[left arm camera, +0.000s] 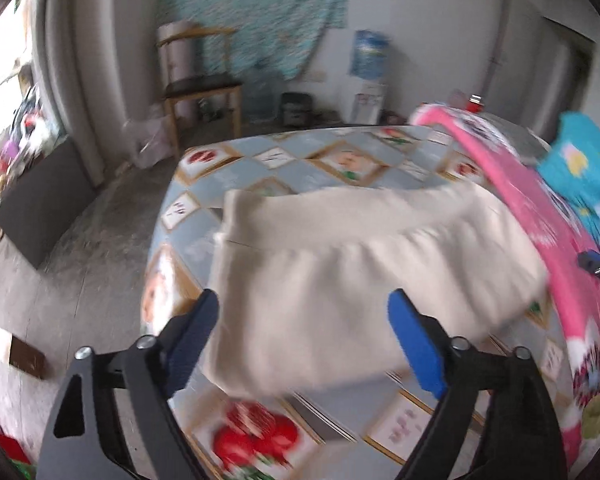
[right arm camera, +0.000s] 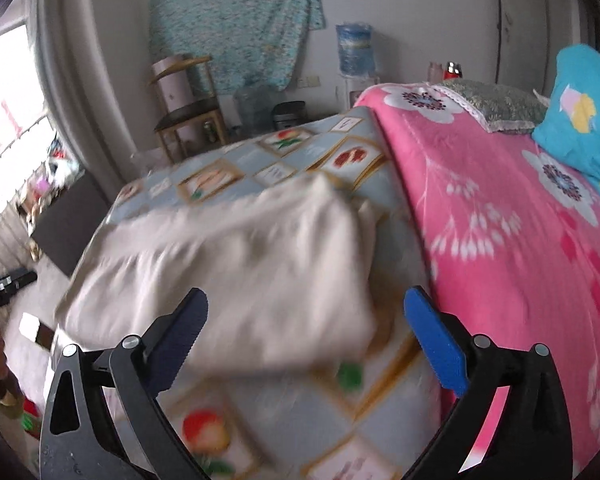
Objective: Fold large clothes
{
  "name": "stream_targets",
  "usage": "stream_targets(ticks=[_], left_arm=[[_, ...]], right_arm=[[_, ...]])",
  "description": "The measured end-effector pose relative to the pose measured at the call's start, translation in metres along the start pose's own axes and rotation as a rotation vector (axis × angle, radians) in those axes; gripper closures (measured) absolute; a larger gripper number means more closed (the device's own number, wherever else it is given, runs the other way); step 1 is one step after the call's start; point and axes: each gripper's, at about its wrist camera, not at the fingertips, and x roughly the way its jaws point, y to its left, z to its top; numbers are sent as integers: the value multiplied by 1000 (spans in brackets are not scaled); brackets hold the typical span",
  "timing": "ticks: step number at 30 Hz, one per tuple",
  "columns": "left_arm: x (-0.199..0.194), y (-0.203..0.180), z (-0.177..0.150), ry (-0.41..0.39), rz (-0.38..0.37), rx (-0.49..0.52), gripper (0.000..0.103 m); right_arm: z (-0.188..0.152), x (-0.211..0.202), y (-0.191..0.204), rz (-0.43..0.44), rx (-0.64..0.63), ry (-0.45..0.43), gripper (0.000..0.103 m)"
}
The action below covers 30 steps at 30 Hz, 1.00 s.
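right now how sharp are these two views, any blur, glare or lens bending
Left wrist: motion blur smears the cream garment and patterned sheet; the window at left is blown out. Right wrist: same smear, though the pink quilt reads sharper. Both: fisheye bending with dark corners.

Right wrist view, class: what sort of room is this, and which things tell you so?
Most likely a bedroom in a home. A bed with a patterned sheet and pink floral quilt, pillows at its head, and a wooden chair by the wall.
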Motion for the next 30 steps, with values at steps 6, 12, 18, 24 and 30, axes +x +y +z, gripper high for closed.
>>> stream_targets(ticks=[6,12,18,24,30], left_arm=[[-34,-59,-35,-85,-90,54,5],[-42,-88,-56,-72,-132,71,5],[-57,-91,-61,-103,-92,62,5],[-63,-92,-57,-138,60,63,5],[-63,-89,-55,-152,90,32,5]], right_arm=[[-54,-20,48,-46,-74,14,7],[-57,-46,65,-94,-84,-74,7],[-54,-68,73,-158,-60,-178,7],[-50,-71,76,-171,-39,-187,7],[-45,-76,84,-218,-38,-225,7]])
